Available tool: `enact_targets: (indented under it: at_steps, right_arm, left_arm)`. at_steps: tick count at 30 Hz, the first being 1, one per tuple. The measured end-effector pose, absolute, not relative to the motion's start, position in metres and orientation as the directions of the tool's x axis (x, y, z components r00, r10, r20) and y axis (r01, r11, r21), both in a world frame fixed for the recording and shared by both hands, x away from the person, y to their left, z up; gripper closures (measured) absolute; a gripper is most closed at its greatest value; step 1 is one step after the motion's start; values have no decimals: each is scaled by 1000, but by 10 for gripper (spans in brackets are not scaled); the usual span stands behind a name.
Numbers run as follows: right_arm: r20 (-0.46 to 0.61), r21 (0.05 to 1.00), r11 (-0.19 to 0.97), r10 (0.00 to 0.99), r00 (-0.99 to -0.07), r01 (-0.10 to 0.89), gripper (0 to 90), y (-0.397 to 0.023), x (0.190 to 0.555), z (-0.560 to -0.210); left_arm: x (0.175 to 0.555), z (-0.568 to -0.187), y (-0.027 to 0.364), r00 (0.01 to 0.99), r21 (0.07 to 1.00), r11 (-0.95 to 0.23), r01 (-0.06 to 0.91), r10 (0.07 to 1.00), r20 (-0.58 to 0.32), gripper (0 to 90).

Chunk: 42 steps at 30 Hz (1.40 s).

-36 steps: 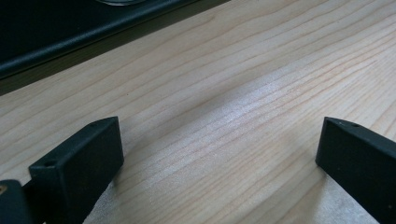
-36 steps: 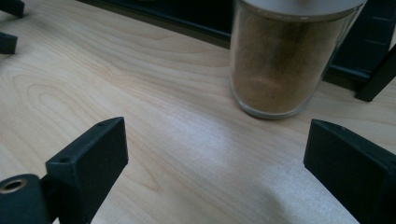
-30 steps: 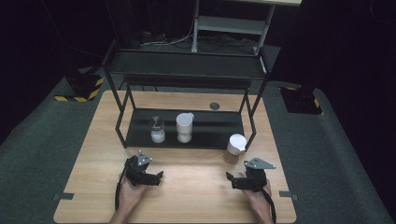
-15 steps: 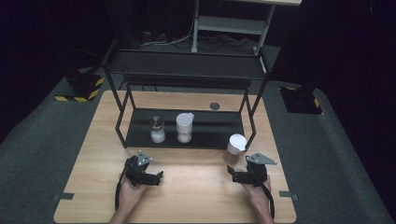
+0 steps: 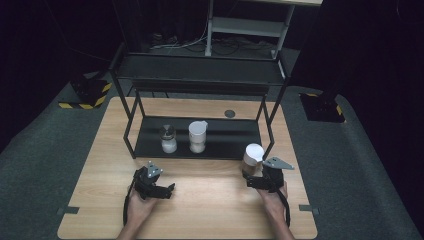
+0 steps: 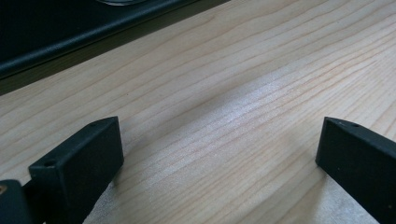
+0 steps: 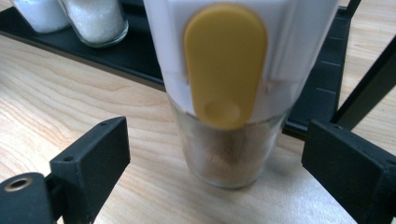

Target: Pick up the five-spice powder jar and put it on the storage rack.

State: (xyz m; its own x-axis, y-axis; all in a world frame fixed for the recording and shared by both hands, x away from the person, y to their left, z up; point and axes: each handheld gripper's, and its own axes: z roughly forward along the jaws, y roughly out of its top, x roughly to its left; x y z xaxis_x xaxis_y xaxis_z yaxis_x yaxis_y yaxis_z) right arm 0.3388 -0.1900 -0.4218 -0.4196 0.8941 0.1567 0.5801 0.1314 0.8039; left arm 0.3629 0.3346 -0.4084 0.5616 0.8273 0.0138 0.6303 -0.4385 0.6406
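Note:
A glass jar [image 5: 253, 157] of brown powder, with a white lid and a yellow flap [image 7: 224, 93], stands on the wooden table [image 5: 215, 200] just in front of the black rack's right front leg. My right gripper [image 5: 252, 176] sits directly behind it. Its jaws [image 7: 215, 133] stand on either side of the jar without touching the glass, and they have just been closing a little. My left gripper [image 5: 162, 190] rests at the table's front left, open [image 6: 219, 128] over bare wood with nothing between its fingers.
A black two-tier rack [image 5: 200, 80] spans the back of the table. On its lower shelf [image 5: 230, 140] stand a metal-lidded jar [image 5: 168, 139] and a white-lidded jar [image 5: 197, 136], both holding white grains. A dark round hole [image 5: 229, 113] is behind the rack.
My right gripper has crept forward toward the brown jar, so the jar now sits between its jaws. The left gripper has stayed where it was.

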Motion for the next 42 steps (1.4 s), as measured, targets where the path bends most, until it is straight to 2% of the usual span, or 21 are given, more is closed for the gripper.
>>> enact_targets:
  at_steps: [31, 42]
  right_arm:
    - [158, 814, 102, 908, -388, 572, 107, -179, 353, -426]
    - [155, 826, 86, 915, -372, 558, 155, -175, 356, -427]
  left_arm:
    - [363, -408, 335, 562, 641, -439, 630, 827, 14, 7]
    - [363, -408, 335, 562, 641, -439, 630, 827, 14, 7]
